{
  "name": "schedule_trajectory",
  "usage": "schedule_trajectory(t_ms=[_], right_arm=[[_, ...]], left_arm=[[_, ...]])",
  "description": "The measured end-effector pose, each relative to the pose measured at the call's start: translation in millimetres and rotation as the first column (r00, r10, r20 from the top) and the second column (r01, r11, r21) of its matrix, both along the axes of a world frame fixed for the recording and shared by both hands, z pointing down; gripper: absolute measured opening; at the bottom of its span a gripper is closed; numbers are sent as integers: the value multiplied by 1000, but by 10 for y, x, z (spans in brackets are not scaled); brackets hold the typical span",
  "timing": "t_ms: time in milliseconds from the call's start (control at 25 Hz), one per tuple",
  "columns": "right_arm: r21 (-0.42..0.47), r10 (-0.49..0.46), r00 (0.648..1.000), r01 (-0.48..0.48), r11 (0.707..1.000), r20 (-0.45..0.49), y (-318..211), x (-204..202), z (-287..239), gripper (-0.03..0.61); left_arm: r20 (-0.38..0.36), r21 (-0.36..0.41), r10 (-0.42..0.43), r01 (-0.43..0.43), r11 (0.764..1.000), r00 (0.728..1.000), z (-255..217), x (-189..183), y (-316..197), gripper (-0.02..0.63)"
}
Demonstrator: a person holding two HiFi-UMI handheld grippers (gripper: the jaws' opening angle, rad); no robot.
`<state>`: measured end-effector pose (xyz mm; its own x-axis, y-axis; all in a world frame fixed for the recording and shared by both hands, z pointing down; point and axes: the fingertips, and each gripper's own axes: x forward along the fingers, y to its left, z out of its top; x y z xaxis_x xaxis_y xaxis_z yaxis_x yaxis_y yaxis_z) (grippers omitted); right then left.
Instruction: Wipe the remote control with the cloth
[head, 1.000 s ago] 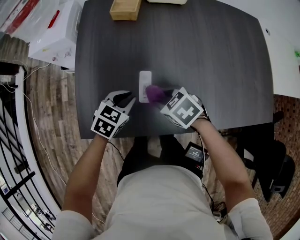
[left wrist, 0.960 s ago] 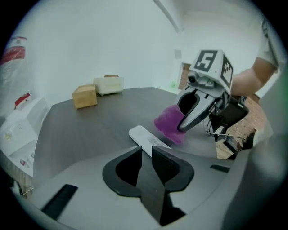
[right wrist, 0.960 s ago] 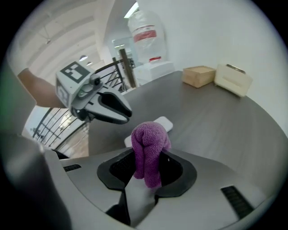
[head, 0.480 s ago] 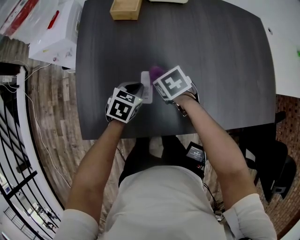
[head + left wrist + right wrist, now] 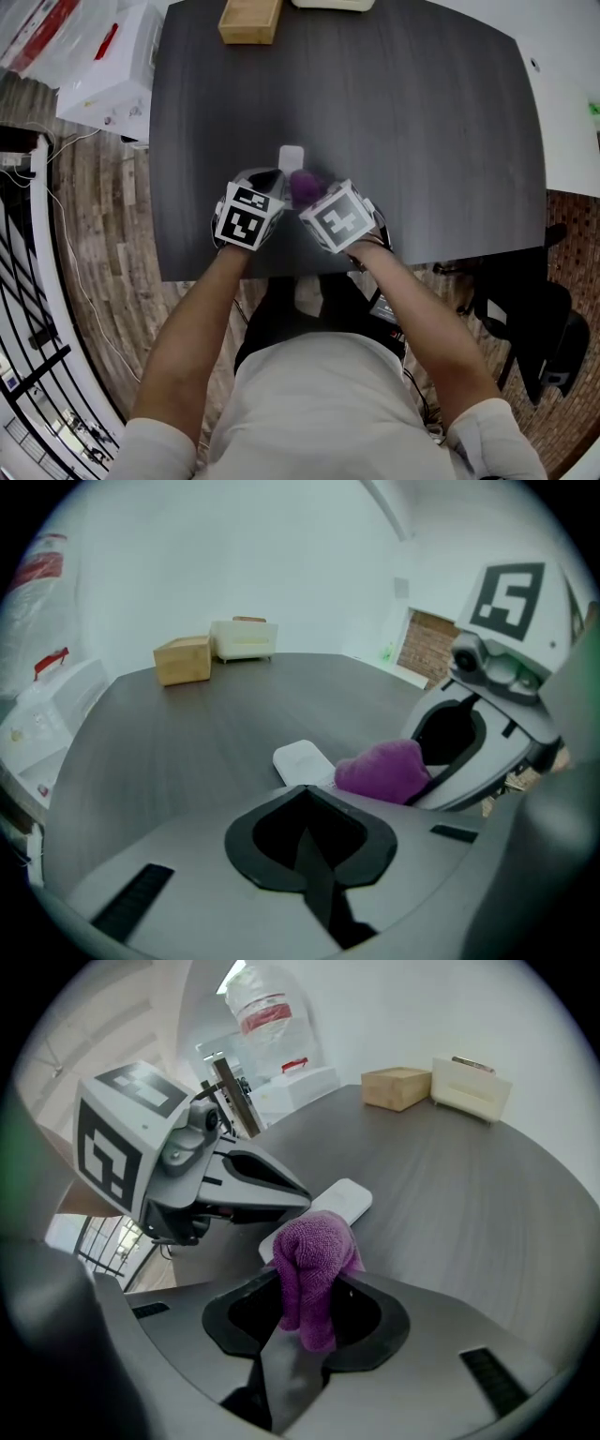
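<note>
**wiping the remote: where this could slip up**

the slim white remote control (image 5: 302, 761) lies flat on the dark grey wood-grain worktop (image 5: 422, 141), towards the near side. its near end is tucked under the two tools.

the right hand-held gripper (image 5: 298, 1335) is pinching a bunched-up purple terry cloth (image 5: 314, 1251), and the wad sits right on the remote's near half. the left hand-held gripper (image 5: 306, 832) has just been closing and its jaws are now pressed together, with nothing between them that i can see. its tips are at the remote's near-left edge, but i can't tell if they're actually pressing on it.

my worries:
- if the left one isn't really pinning the remote, a stroke could just shove it along the smooth worktop, maybe off the near edge.
- the cloth is a small wad, so it could miss the sides, or the hard jaws could scrape the plastic.
- the two tools are nearly touching, so they could knock together.
- drag could pull the cloth loose.
</note>
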<state>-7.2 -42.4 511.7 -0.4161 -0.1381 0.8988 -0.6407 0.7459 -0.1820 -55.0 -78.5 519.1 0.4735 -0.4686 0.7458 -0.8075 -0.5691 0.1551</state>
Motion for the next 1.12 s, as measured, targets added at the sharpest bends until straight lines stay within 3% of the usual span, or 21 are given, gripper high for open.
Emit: schedule_trajectory(t_ms=[360, 520, 640, 680, 760, 840, 1000, 1120], right_arm=[[-38, -24, 999, 25, 999, 29, 519, -69, 29, 132], [-123, -94, 991, 106, 987, 100, 879, -127, -26, 132], [-143, -65, 989, 85, 986, 136, 1019, -47, -98, 132], [-139, -39, 990, 58, 989, 139, 1024, 6, -117, 132], [-131, 18, 989, 1, 991, 145, 1004, 127, -150, 132], [-125, 64, 987, -46, 991, 145, 969, 249, -184, 132], [-114, 110, 984, -94, 989, 138, 909, 421, -179, 132], [-99, 149, 979, -136, 986, 140, 828, 498, -181, 132]], left_arm=[[-17, 7, -20, 20, 1000, 1000, -34, 17, -14, 2], [-34, -29, -30, 29, 999, 999, -33, 20, -3, 3], [-42, -13, -14, 14, 1000, 999, -143, 76, 17, 6], [-49, -5, -11, 10, 1000, 999, -182, 109, 22, 25], [-58, -15, -18, 17, 1000, 998, -199, 174, 52, 166], [-25, -31, -18, 17, 999, 1000, -141, 220, 98, 245], [87, -79, 9, -2, 997, 996, 86, 250, 251, 284], [125, -82, 27, -17, 996, 992, 157, 294, 299, 284]])
